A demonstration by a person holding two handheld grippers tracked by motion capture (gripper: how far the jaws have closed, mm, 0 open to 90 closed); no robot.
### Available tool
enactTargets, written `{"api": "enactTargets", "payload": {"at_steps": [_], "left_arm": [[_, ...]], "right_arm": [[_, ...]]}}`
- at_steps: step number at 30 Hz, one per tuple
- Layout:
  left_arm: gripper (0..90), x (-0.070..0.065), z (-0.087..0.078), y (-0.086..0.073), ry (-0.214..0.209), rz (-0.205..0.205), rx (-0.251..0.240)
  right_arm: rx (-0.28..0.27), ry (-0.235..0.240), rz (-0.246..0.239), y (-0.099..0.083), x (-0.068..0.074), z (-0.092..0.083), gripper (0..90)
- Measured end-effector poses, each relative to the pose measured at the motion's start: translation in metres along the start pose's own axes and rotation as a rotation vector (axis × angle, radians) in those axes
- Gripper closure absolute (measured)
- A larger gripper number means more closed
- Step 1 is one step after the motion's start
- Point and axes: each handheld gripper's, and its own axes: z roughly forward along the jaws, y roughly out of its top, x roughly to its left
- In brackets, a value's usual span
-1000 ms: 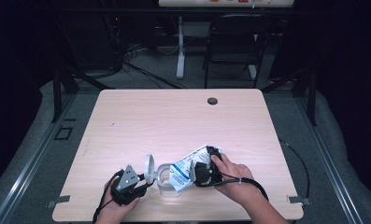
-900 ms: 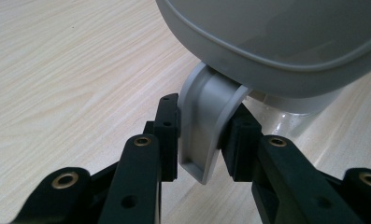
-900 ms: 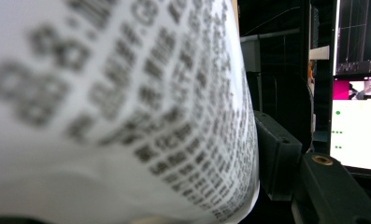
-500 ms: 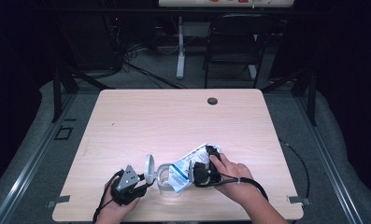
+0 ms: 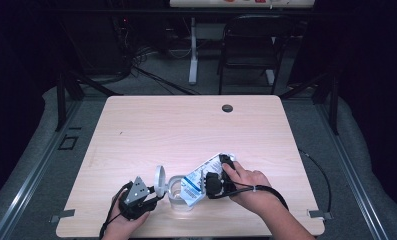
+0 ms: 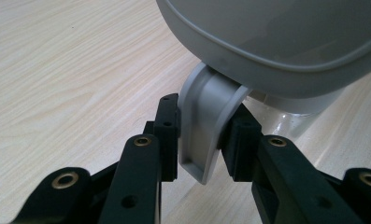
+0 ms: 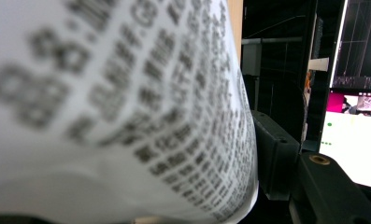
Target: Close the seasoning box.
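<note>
A clear jar stands near the table's front edge with its round grey lid flipped up on a hinge. My left gripper is shut on the lid's grey hinge tab, one black jaw on each side. A white and blue printed pouch is tilted with its lower end over the jar's mouth. My right gripper is shut on the pouch, whose printed side covers most of the right gripper view, with one black jaw showing past its right edge.
The light wooden table has a dark cable hole near its far edge. A black chair and cables stand on the floor beyond. A lit screen appears at the right of the right gripper view.
The right gripper and pouch have shifted slightly toward the jar. The left gripper has held still.
</note>
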Motion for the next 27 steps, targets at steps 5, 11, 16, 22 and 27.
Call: {"api": "enactTargets", "payload": {"at_steps": [5,11,16,22,27], "left_arm": [[70.4,-0.0002,0.0004,-0.0001,0.001,-0.002,-0.004],[70.5,-0.0001,0.0005,-0.0001,0.001,-0.001,-0.005],[70.5,-0.0002,0.0003,0.0001,0.003,0.0,-0.002],[70.5,-0.0001,0.0006,0.0,0.001,-0.001,-0.005],[70.5,-0.0003,0.0004,0.0001,0.003,-0.001,-0.003]], "right_arm": [[0.008,0.02,-0.019,0.0023,-0.0033,-0.0002,49.7],[0.017,0.035,-0.038,0.0041,-0.0061,-0.0008,50.3],[0.031,0.037,-0.066,0.0056,-0.0088,-0.0021,51.2],[0.053,0.022,-0.093,0.008,-0.0106,-0.0054,51.9],[0.05,0.022,-0.095,0.0091,-0.0106,-0.0049,52.2]]}}
